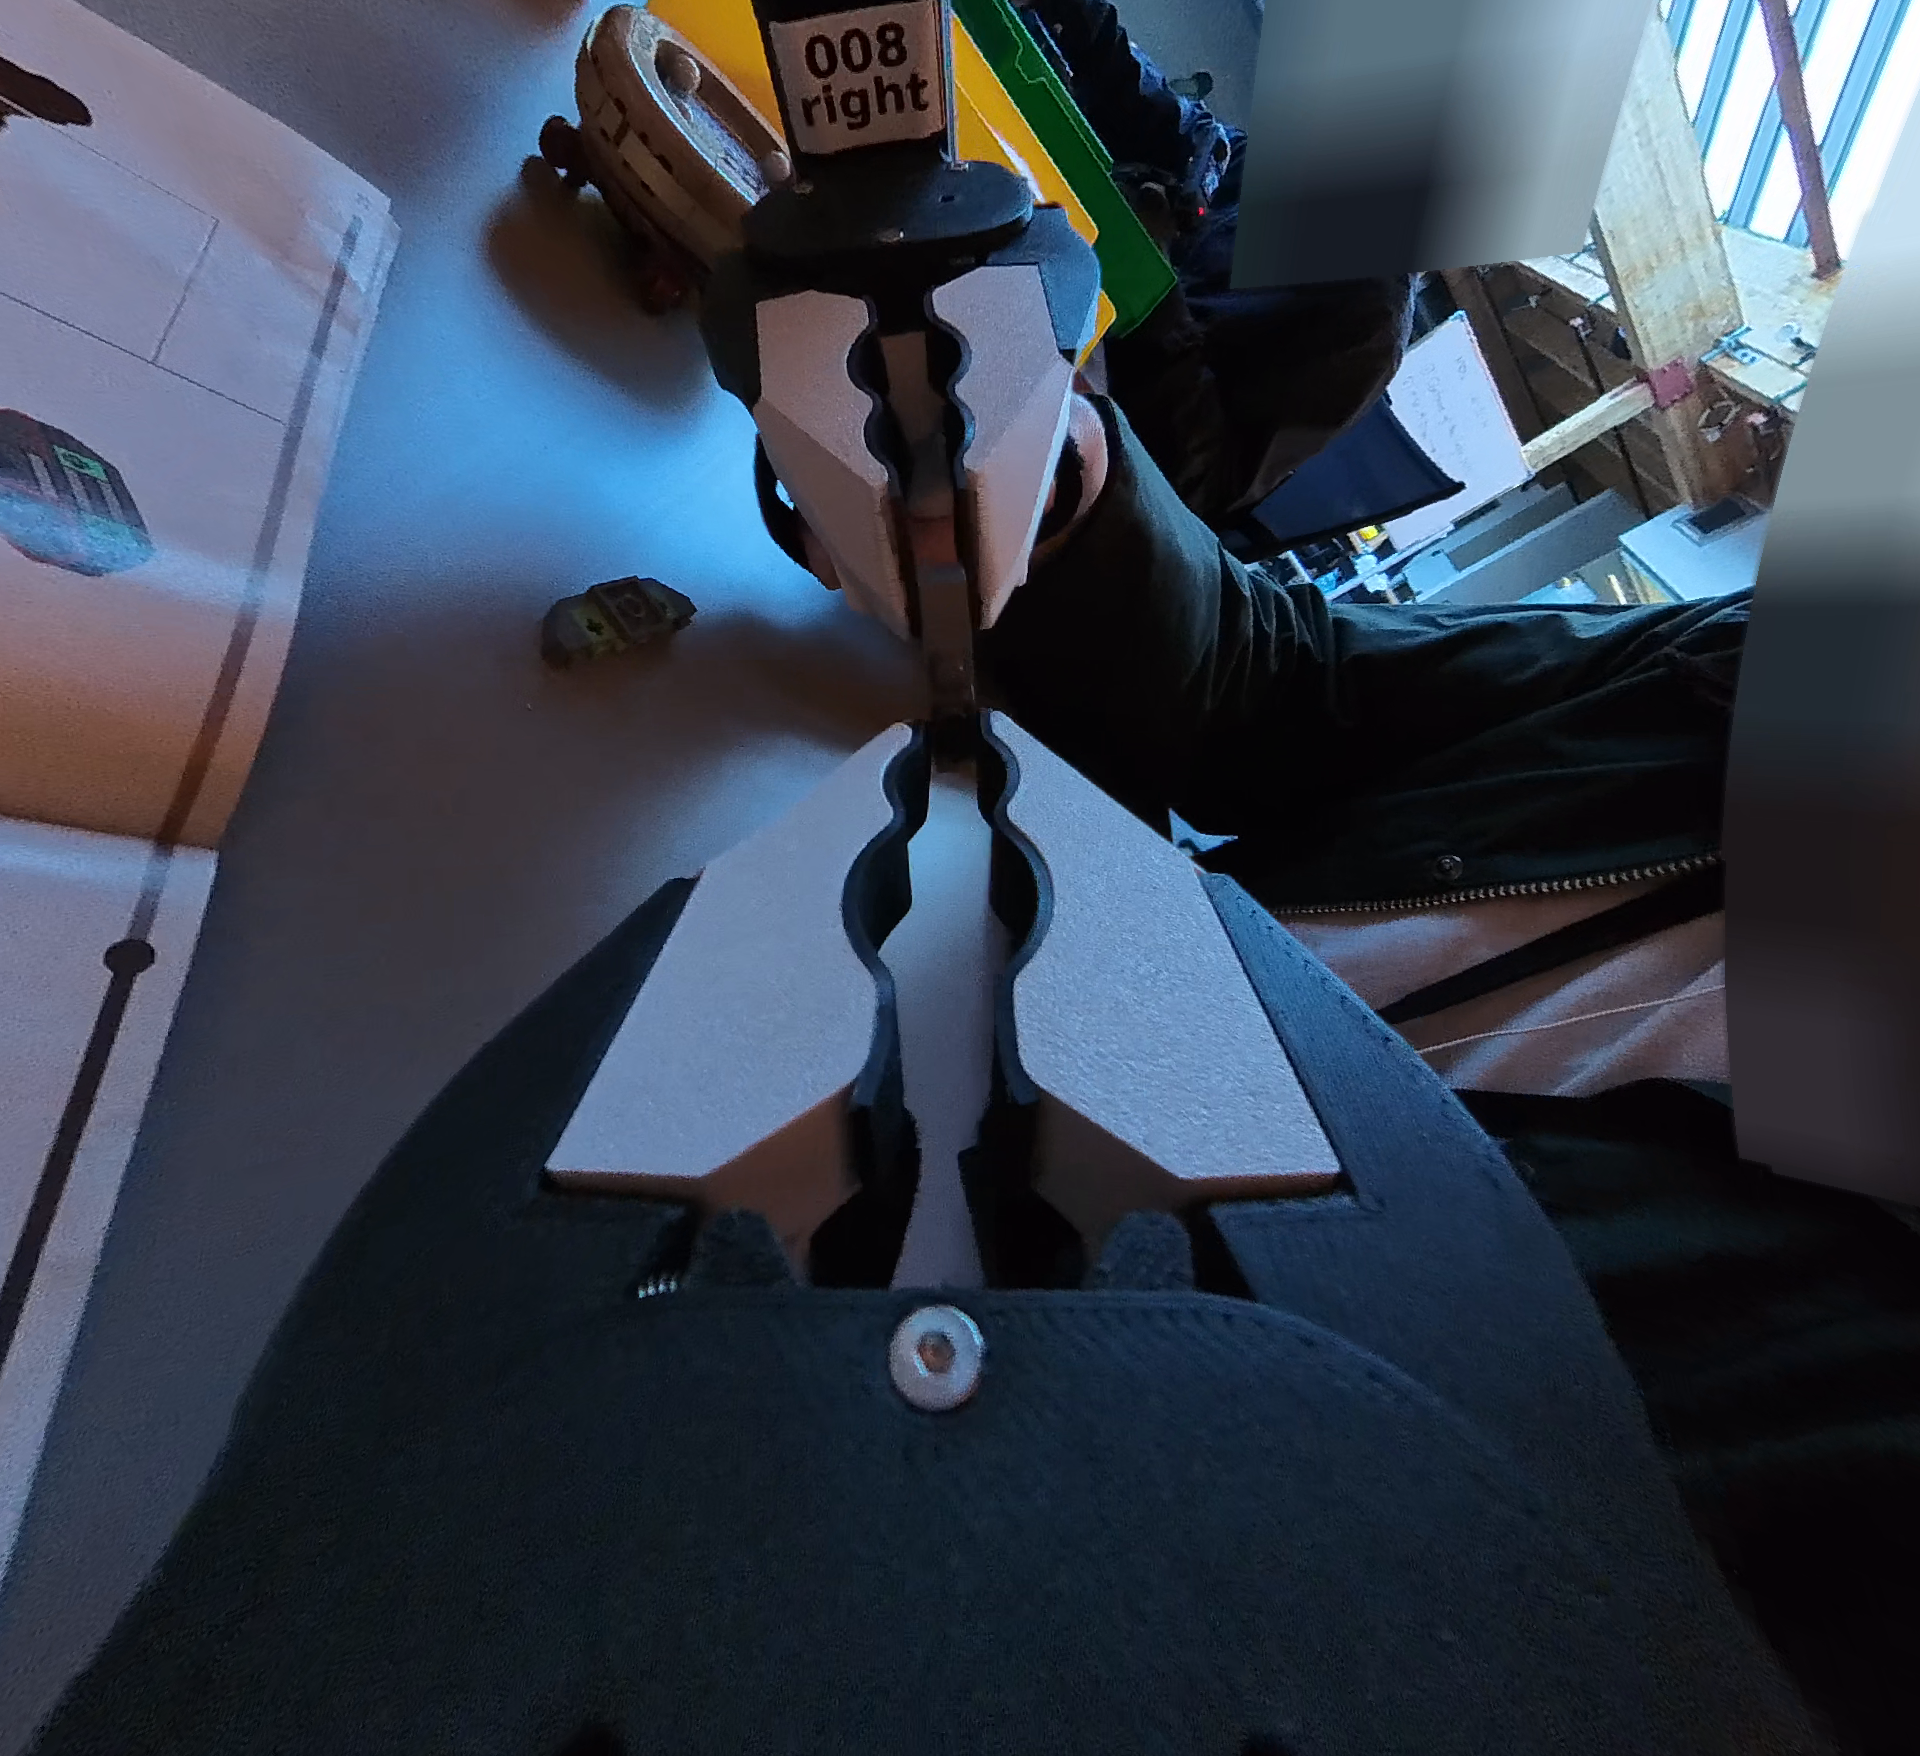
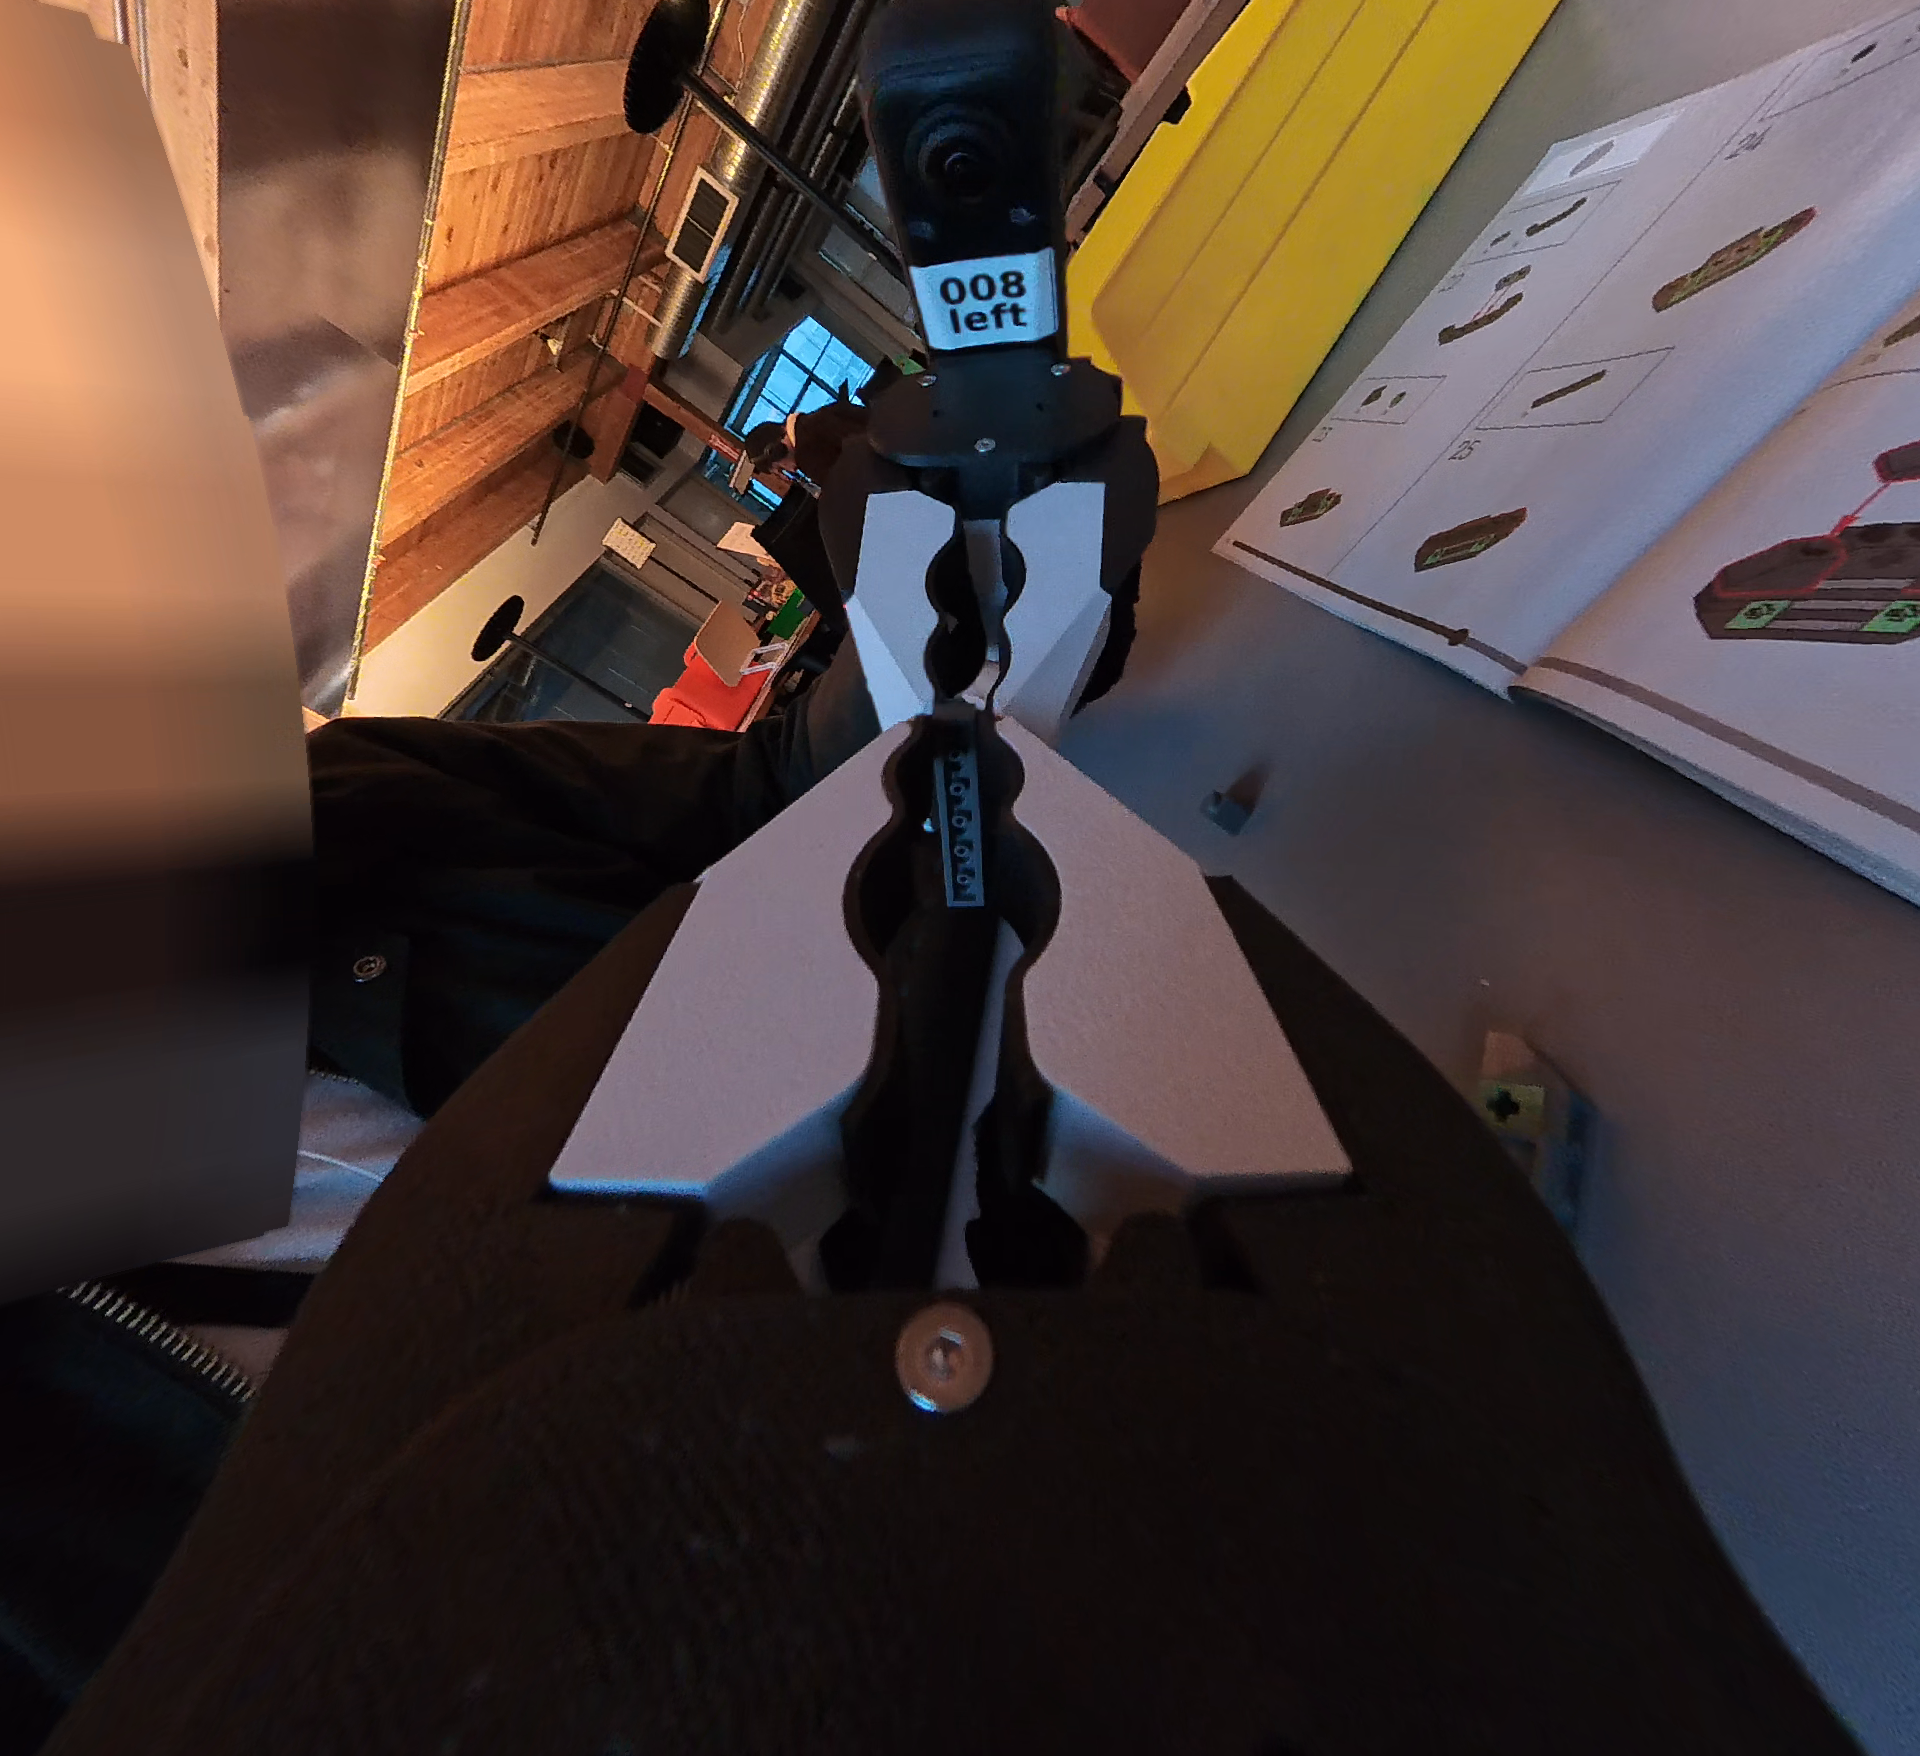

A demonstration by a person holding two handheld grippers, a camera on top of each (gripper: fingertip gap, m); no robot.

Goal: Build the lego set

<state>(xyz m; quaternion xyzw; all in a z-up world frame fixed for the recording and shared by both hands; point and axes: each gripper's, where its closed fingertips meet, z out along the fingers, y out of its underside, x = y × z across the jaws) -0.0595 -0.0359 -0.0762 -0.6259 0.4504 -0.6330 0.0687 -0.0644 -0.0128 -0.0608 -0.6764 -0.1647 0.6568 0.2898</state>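
Both grippers meet tip to tip above the grey table (image 1: 499, 418). The right gripper (image 2: 961, 740) is closed on a thin dark studded plastic Lego strip (image 2: 961, 833), light, rigid, slippery; hold its flat faces. The left gripper (image 1: 951, 740), nearly closed, pinches the strip's far end.

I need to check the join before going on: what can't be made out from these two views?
- Left wrist view: where the left gripper meets the dark plate, shadow hides the contact.
- Right wrist view: the plate's far end, masked by the right gripper's fingers.
- Small grey piece on the table: too small to identify.
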